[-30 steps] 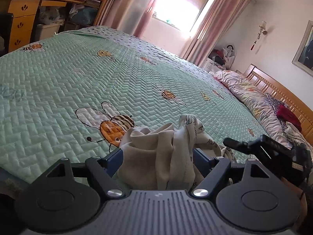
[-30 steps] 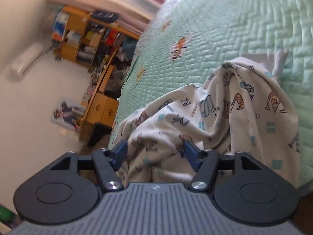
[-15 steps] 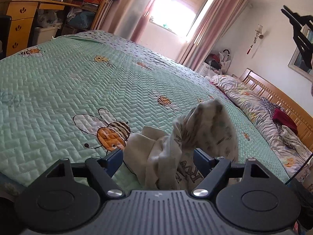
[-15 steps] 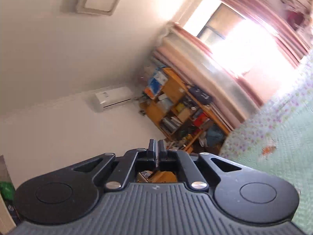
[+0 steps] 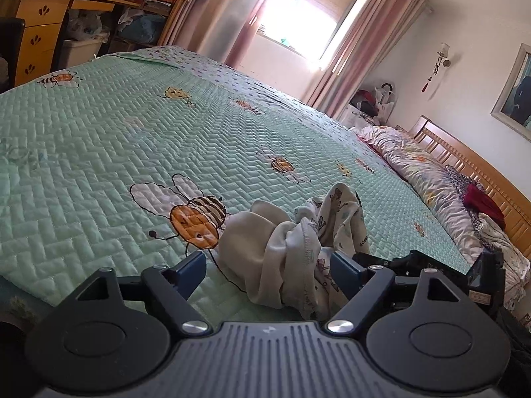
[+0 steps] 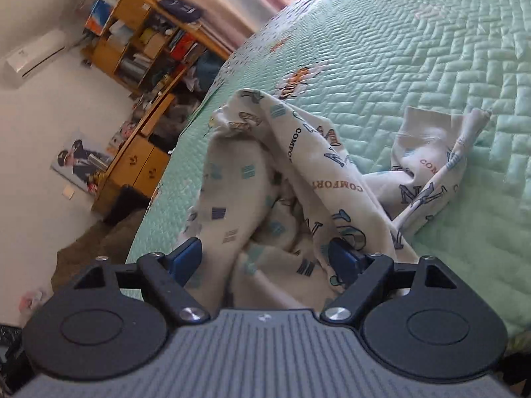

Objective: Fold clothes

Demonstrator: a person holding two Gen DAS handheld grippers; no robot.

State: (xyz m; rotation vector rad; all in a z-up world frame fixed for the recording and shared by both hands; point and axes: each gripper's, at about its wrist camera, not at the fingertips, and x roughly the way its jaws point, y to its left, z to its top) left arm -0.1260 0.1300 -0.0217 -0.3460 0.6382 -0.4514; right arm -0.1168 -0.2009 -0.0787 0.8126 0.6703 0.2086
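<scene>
A crumpled white garment (image 5: 282,242) printed with letters and small squares lies in a heap on the green bee-pattern bedspread (image 5: 132,132), near the bed's front edge. My left gripper (image 5: 268,267) stands low behind it, its jaws wide and easing further apart; loose cloth bunches between the blue pads without being pinched. In the right wrist view the garment (image 6: 298,179) rises in a fold on the bedspread (image 6: 415,49). My right gripper (image 6: 265,257) is opening, with cloth lying between its fingers and draped over the right one.
A rumpled floral duvet (image 5: 415,165) and clothes lie along the wooden headboard (image 5: 481,172) at the right. A wooden desk (image 5: 39,23) and cluttered shelves (image 6: 139,43) stand beyond the bed's far side. The bed edge runs just under both grippers.
Half a second ago the right gripper was shut and pointed up at the wall and ceiling; it is back down at the garment with jaws wide. The lifted peak of cloth has slumped. The left gripper stayed put.
</scene>
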